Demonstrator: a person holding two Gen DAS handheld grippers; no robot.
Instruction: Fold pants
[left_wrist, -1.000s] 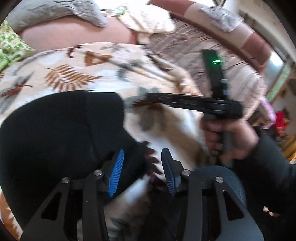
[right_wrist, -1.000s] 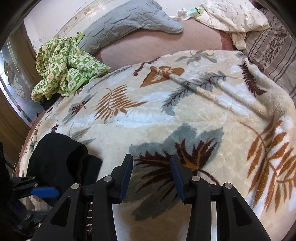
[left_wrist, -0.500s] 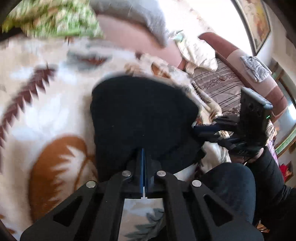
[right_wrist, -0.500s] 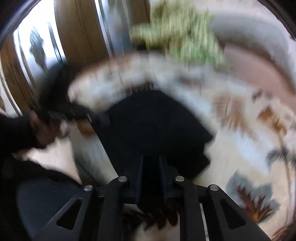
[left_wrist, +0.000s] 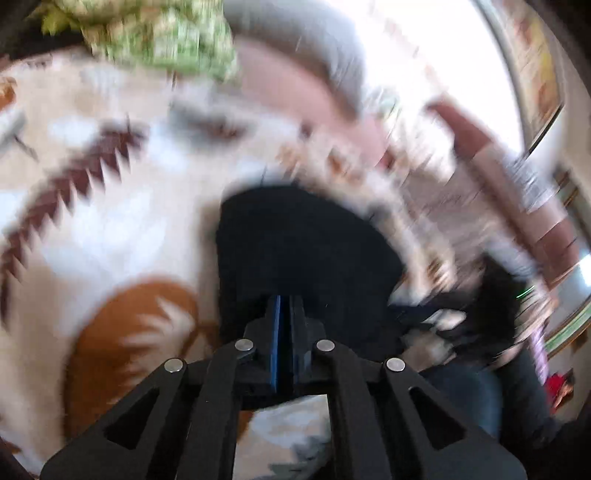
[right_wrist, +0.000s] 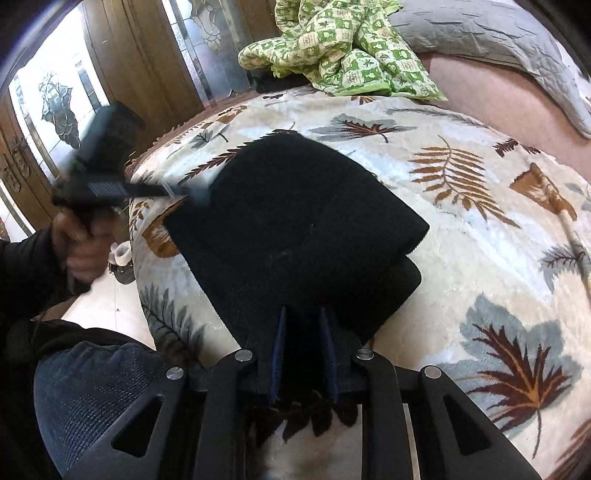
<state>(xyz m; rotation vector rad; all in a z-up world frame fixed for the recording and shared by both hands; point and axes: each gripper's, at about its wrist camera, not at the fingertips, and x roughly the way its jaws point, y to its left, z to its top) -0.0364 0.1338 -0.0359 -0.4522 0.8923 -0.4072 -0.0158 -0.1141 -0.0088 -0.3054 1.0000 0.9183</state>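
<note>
The black pants (right_wrist: 295, 229) lie folded into a thick stack on the leaf-print blanket (right_wrist: 480, 258), near its front edge. My right gripper (right_wrist: 303, 321) is shut on the near edge of the pants, its blue pads a narrow gap apart around the cloth. My left gripper (left_wrist: 284, 306) is shut on another edge of the pants (left_wrist: 306, 258); that view is blurred. The left gripper also shows in the right wrist view (right_wrist: 199, 192), at the far left corner of the stack.
A green patterned quilt (right_wrist: 340, 48) and a grey pillow (right_wrist: 498, 40) lie at the back of the bed. A wooden door with glass panels (right_wrist: 122, 74) stands to the left. The person's knee in dark jeans (right_wrist: 99, 387) is by the bed edge.
Both grippers moved from open above the blanket to the folded pants and closed on its edges. The left wrist view is still swinging.
</note>
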